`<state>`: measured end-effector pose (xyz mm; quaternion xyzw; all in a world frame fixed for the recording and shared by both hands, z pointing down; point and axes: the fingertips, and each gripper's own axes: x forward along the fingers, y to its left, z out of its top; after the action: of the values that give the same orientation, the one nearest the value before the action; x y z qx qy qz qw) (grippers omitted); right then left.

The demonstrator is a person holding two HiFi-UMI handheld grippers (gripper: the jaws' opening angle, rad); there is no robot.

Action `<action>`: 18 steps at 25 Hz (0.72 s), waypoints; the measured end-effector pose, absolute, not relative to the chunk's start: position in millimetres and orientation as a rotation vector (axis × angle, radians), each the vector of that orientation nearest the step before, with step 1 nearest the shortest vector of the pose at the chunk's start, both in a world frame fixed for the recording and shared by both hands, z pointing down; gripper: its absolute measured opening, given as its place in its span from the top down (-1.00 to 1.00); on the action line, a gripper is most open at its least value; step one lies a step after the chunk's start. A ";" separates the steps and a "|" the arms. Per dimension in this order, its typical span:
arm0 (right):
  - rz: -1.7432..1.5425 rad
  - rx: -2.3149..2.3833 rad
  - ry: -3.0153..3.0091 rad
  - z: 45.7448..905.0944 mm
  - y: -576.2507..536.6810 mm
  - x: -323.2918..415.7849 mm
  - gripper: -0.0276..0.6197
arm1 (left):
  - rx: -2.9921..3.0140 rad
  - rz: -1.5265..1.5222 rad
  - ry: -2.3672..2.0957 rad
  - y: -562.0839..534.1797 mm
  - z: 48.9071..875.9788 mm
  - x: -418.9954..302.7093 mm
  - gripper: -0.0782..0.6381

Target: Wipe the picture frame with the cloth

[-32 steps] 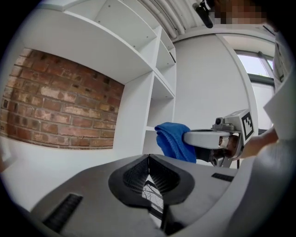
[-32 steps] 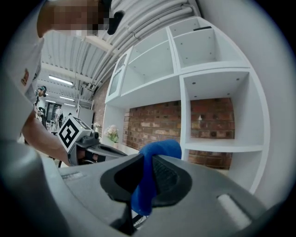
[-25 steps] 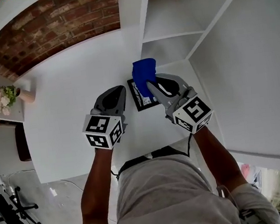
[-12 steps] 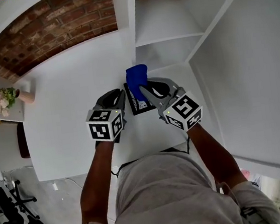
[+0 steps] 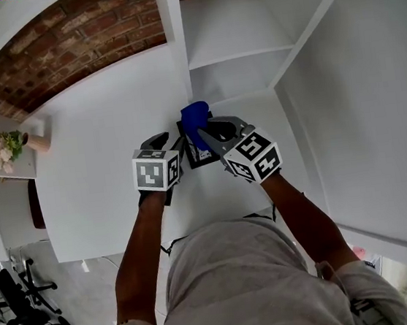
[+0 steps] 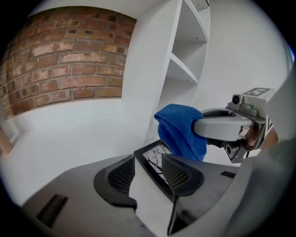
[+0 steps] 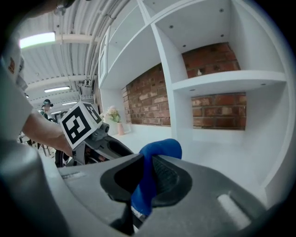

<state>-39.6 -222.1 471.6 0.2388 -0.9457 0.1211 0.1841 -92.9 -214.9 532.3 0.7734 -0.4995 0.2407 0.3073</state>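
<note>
White flat bench [image 5: 97,134] against a red brick wall [image 5: 64,43]. Carries a black rectangular picture frame [image 6: 155,159] beside the white shelf unit [image 5: 248,42], and a small flower vase [image 5: 37,140] far left.

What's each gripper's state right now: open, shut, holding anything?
Left gripper: jaws opening, apart around a corner of the frame, not gripping it.
Right gripper: shut on the cloth.

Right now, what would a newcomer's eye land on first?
The bright blue cloth, pinched in the right gripper, stands out against the white table, just above the black picture frame. The left gripper is opening its jaws with the frame's corner between them. A red brick wall runs behind.
</note>
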 end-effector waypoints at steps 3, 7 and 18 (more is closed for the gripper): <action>0.371 0.652 -2.635 481.7 -223.3 -43.5 0.77 | 2.033 0.681 -1.297 -217.3 543.8 -91.1 0.24; 0.418 0.630 -2.598 492.5 -227.0 -49.8 0.78 | 2.012 0.730 -1.269 -219.8 556.5 -90.1 0.19; 0.471 0.516 -2.457 528.1 -236.3 -78.7 0.77 | 1.964 0.835 -1.207 -216.0 588.4 -95.9 0.17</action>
<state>-78.7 -236.3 528.1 0.1934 -0.9207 0.1766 0.2892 -95.9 -216.0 588.4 0.7538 -0.4634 0.3204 0.3382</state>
